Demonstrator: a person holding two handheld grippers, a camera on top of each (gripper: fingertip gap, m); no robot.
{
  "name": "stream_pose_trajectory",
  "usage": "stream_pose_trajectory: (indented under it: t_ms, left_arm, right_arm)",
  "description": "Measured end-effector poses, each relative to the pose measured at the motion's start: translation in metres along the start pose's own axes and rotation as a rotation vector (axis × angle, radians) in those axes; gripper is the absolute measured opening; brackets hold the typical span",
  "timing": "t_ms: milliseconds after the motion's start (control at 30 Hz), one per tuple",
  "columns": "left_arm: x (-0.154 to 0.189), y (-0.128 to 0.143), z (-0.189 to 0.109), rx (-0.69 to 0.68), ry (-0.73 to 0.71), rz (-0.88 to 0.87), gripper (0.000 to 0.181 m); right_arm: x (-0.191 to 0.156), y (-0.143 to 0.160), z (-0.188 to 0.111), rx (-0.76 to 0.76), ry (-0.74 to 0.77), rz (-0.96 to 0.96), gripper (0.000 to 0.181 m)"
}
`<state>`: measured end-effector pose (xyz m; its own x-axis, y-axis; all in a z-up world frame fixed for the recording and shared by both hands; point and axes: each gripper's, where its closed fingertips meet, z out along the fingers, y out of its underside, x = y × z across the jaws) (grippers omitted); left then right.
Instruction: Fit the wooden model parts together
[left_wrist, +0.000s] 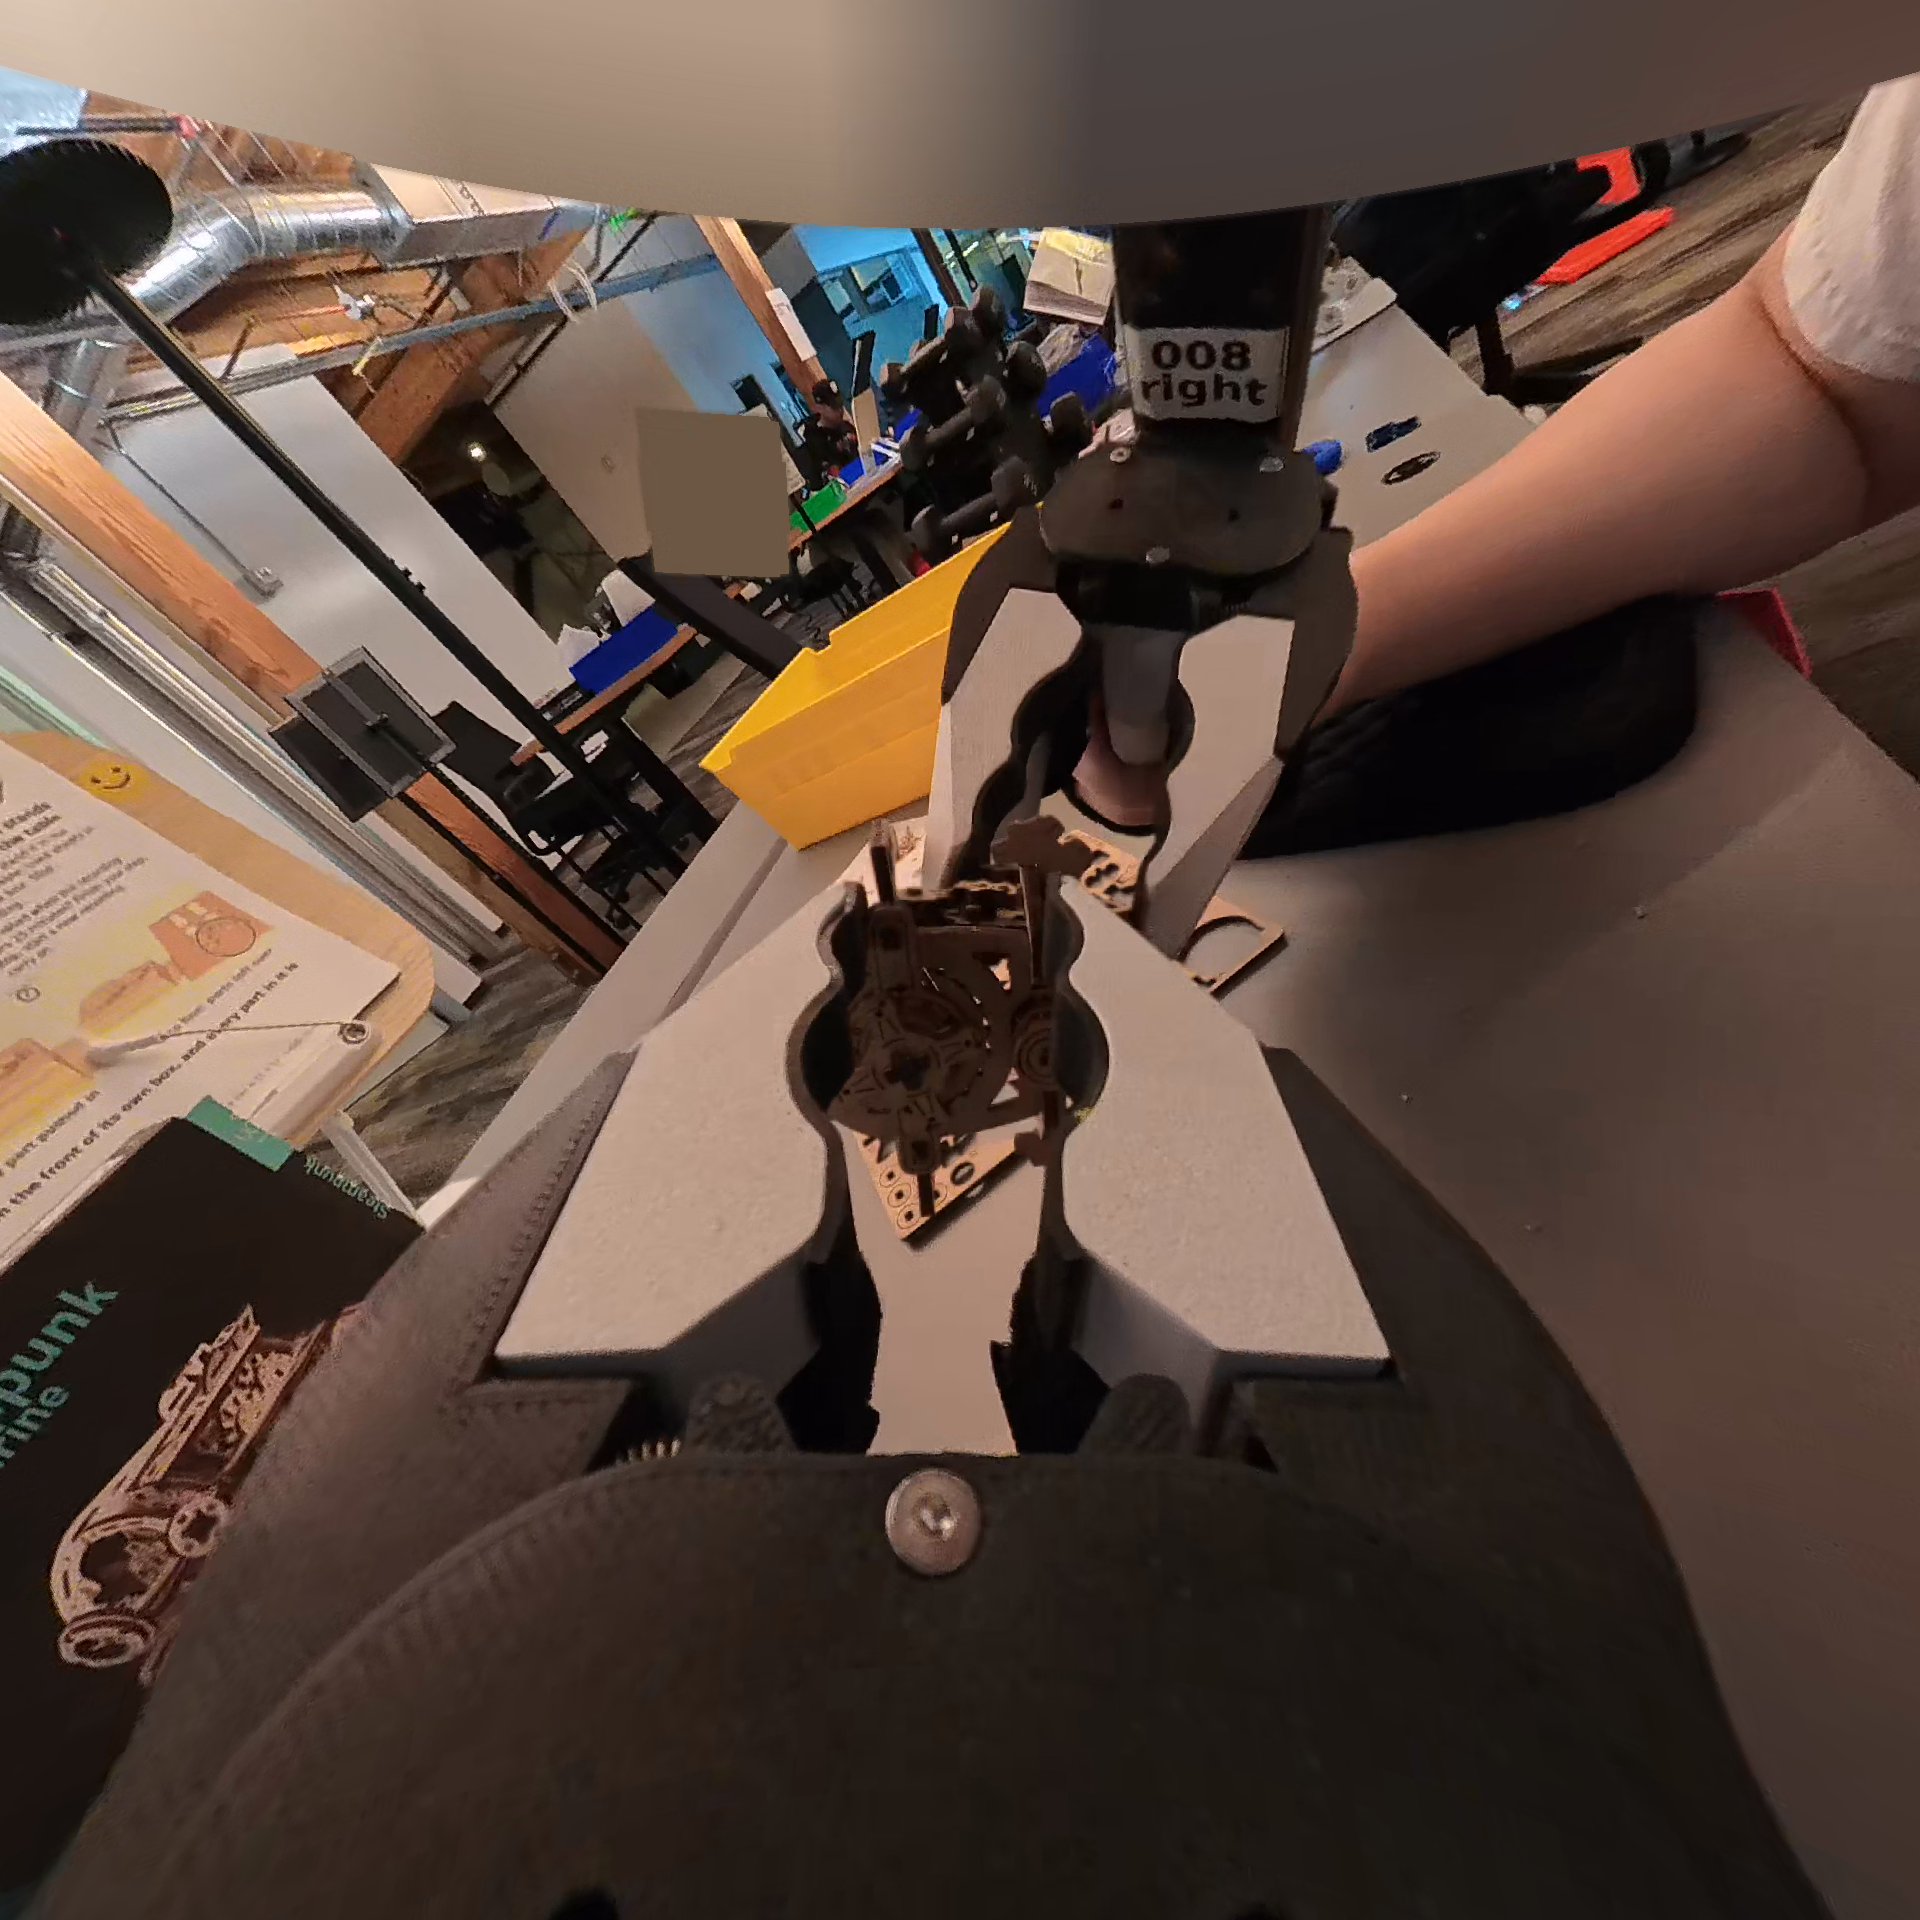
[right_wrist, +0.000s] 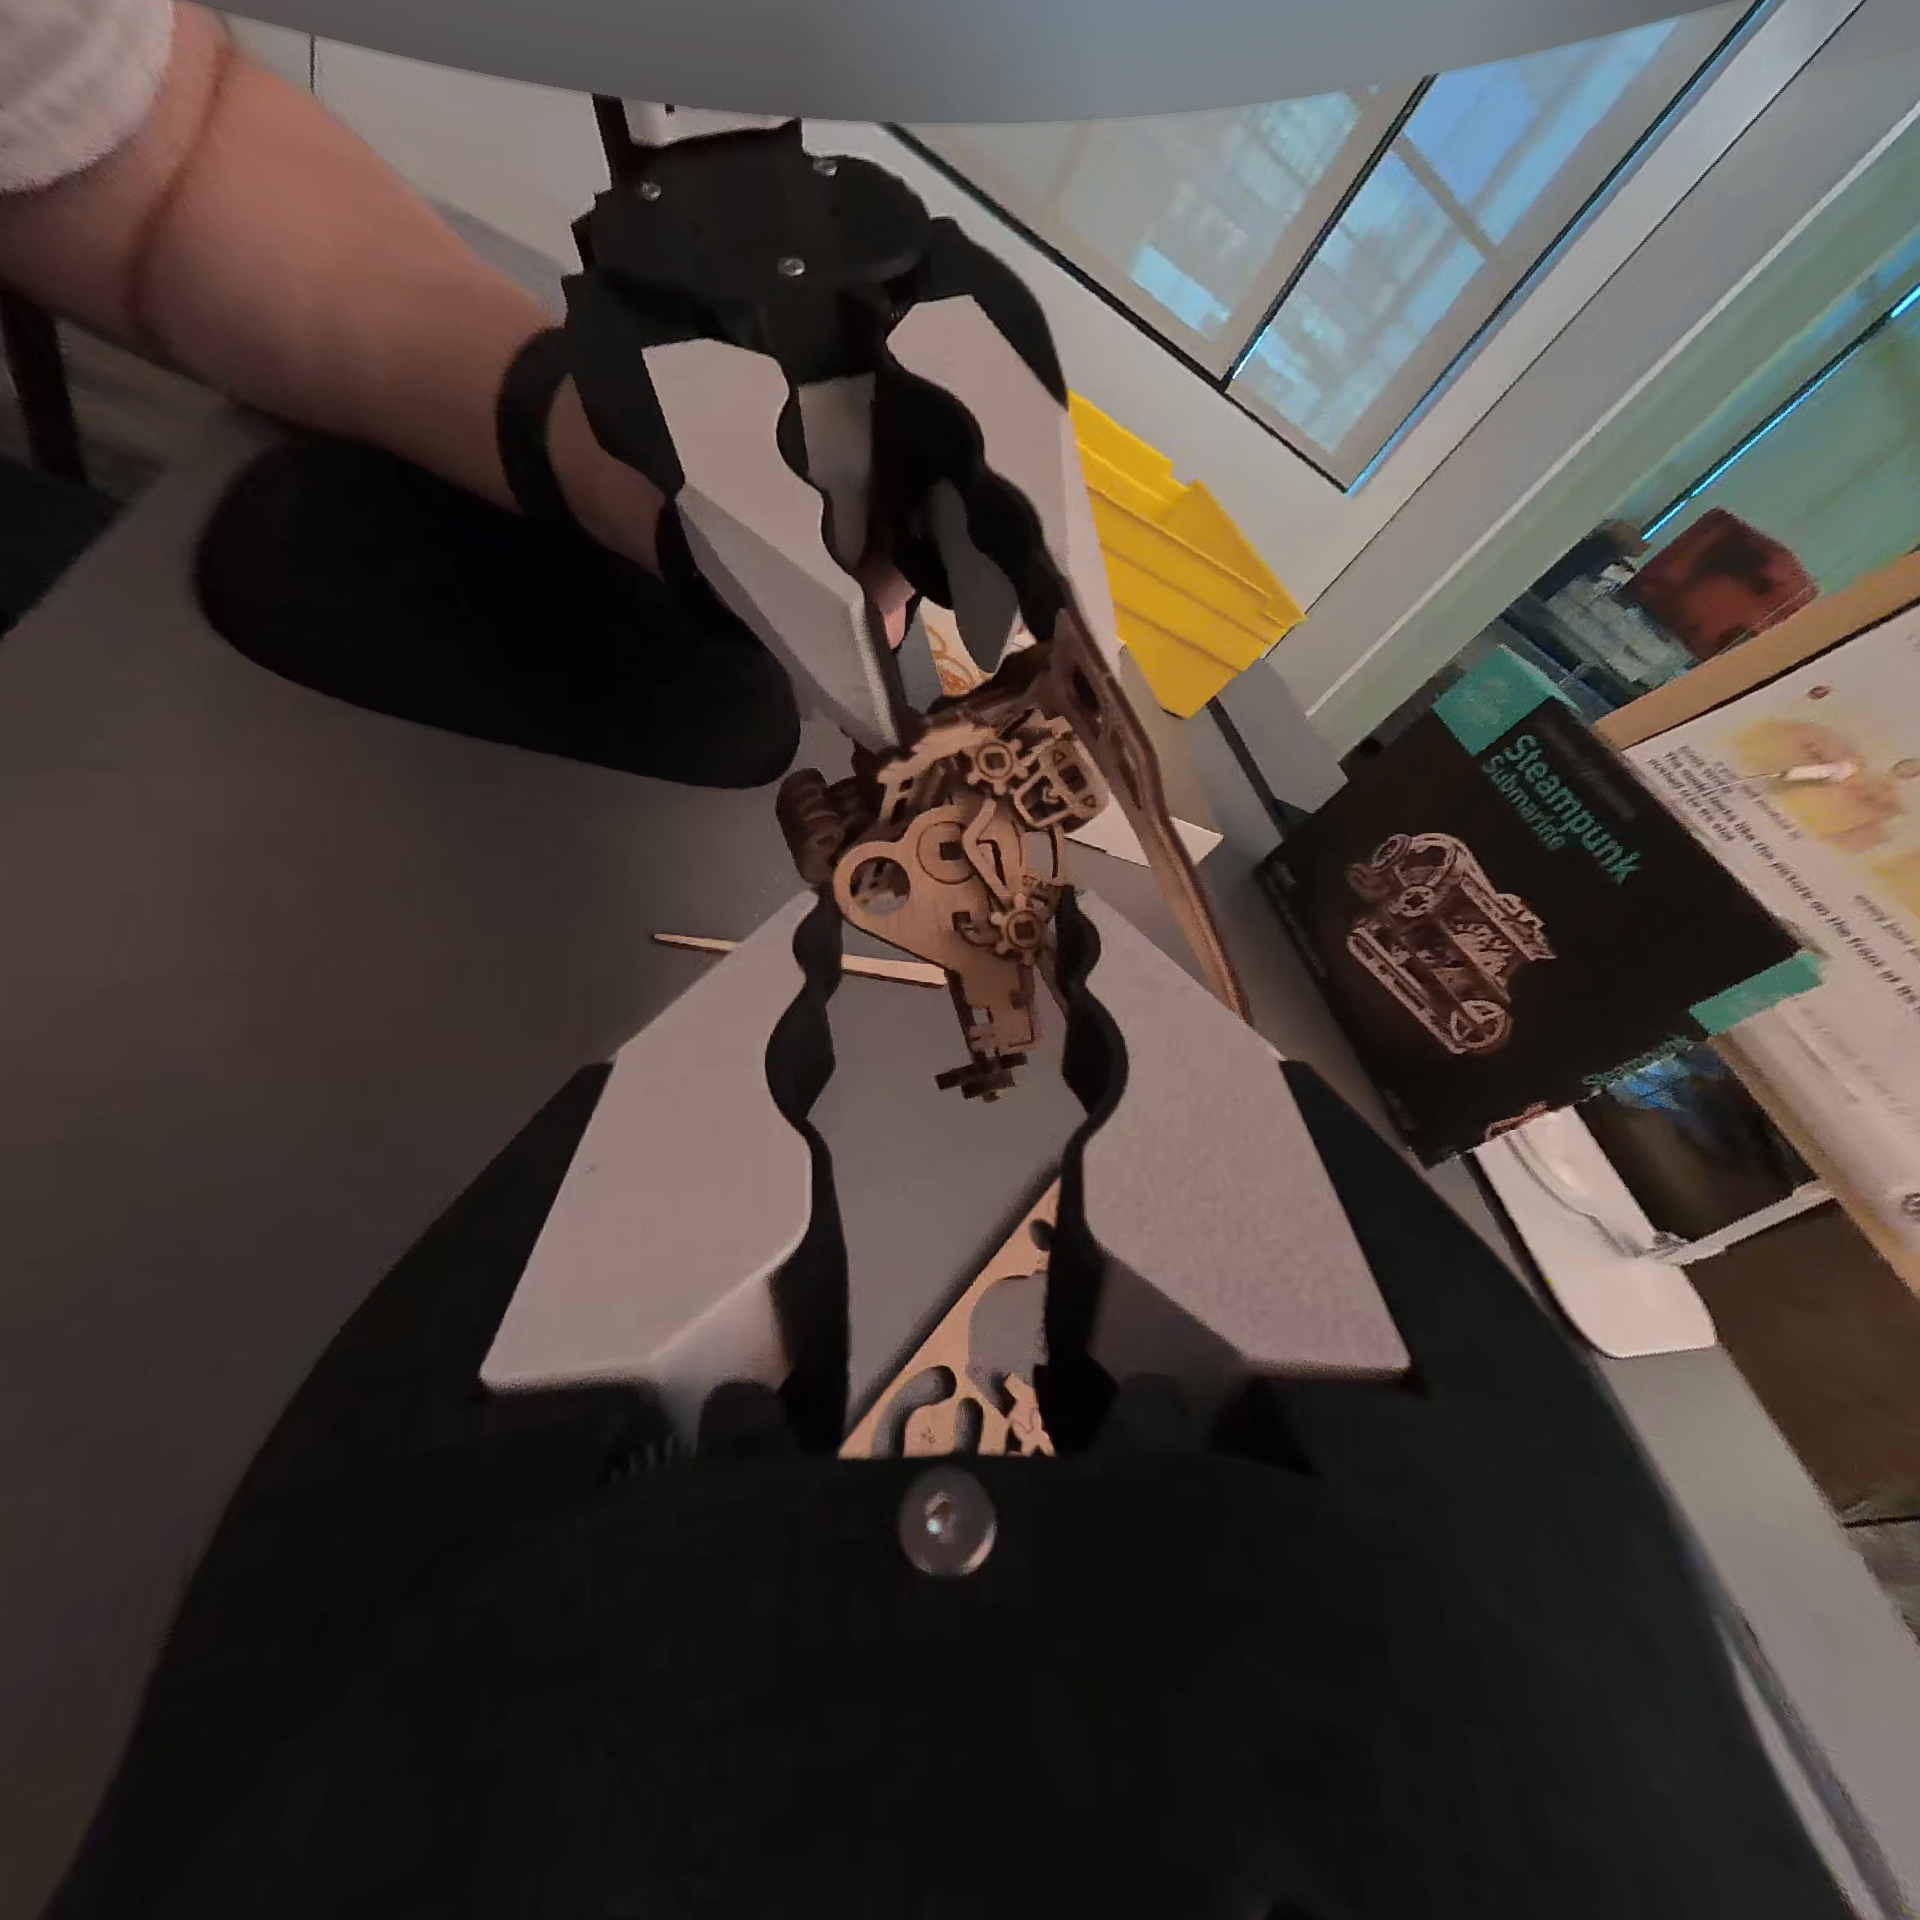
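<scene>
Up off the grey surface (left_wrist: 1558, 1039), the partly built wooden model (left_wrist: 951, 1023) hangs between the two claws, which face each other. The left claw (left_wrist: 948, 997) is closed on it, its grey fingers (left_wrist: 707, 1174) pressing the gear-covered assembly from both sides. The right claw (right_wrist: 940, 925) has its fingertips at the model's lower end; its jaws stand partly apart, and I cannot tell whether they actually pinch the wood. A thin wooden strip (right_wrist: 1164, 831) slants down along the model's side next to the left claw's finger. A laser-cut plywood sheet (right_wrist: 977, 1351) with empty cutouts lies flat on the surface under the right claw, and a thin wooden stick (right_wrist: 790, 956) lies nearby. A yellow bin (left_wrist: 842, 727) stands farther back, and the black kit box (right_wrist: 1527, 935) sits at the surface's edge beside an instruction sheet (left_wrist: 125, 935).
</scene>
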<state>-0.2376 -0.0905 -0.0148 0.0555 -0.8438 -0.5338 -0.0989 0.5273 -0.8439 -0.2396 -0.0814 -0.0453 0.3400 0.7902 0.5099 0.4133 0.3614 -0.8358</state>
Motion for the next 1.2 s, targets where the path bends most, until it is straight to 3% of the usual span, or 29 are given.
stream_pose_trajectory:
  t_ms: [33,233,367,533,800,833,900,967,1100,1200]
  left_arm:
    - [0.001,-0.001,0.0,0.0,0.004,0.006,0.032]
    - [0.009,0.003,-0.001,-0.023,0.049,0.085,0.031]
    - [0.016,0.004,-0.001,-0.034,0.084,0.131,0.031]
    - [0.02,-0.003,-0.004,0.016,0.164,0.045,0.031]
    - [0.014,-0.011,-0.006,0.051,0.094,0.102,0.032]
    - [0.009,-0.014,-0.008,0.064,0.063,0.113,0.031]
    - [0.01,-0.019,-0.009,0.078,0.078,0.106,0.03]
    - [0.005,-0.02,-0.01,0.077,0.039,0.129,0.03]
    - [0.008,-0.013,-0.009,0.058,0.069,0.116,0.03]
    - [0.006,-0.01,-0.01,0.062,0.066,0.111,0.03]
  right_arm:
    - [-0.001,0.0,0.0,-0.008,-0.001,-0.015,0.04]
    - [-0.008,0.003,-0.001,-0.059,-0.059,-0.01,0.039]
    - [-0.012,0.005,-0.003,-0.081,-0.062,-0.111,0.038]
    - [-0.016,-0.005,-0.007,-0.036,-0.047,-0.196,0.038]
    - [-0.013,-0.011,-0.008,-0.012,-0.02,-0.172,0.035]
    - [-0.015,-0.008,-0.007,-0.026,-0.029,-0.175,0.02]
    - [-0.021,-0.008,-0.002,-0.041,-0.041,-0.163,0.02]
    - [-0.008,-0.008,0.0,-0.077,0.061,-0.237,0.021]
    - [-0.01,0.004,0.004,-0.136,-0.004,-0.098,0.026]
    - [-0.018,0.006,0.005,-0.096,-0.124,0.099,0.043]
